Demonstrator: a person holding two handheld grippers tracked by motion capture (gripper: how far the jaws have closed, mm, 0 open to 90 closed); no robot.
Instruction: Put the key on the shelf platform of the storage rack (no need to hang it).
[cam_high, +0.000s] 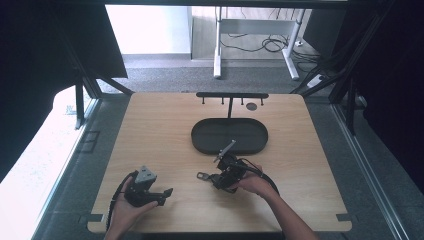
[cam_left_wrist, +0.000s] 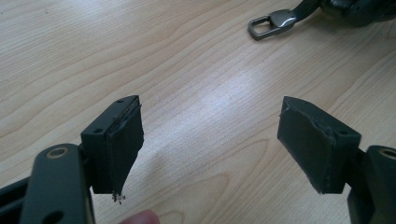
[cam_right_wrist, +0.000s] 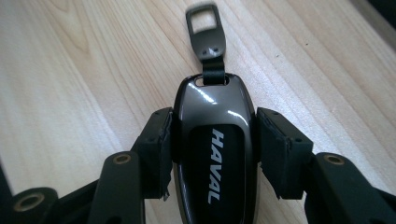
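Right gripper view: our right tool (cam_right_wrist: 212, 140) pinches a glossy Haval key fob (cam_right_wrist: 215, 154) by its sides, metal loop (cam_right_wrist: 204, 28) toward frame top, low over the tabletop (cam_right_wrist: 60, 93). Left tool (cam_left_wrist: 210, 144) spread, empty. Slick shell could squirt out under squeeze.

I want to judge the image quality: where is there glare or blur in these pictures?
Right gripper view: the key fob carries bright glare on its glossy top, and its metal loop is blurred. Left gripper view: a pale sheen lies on the table. High view: the floor at far left is overexposed.
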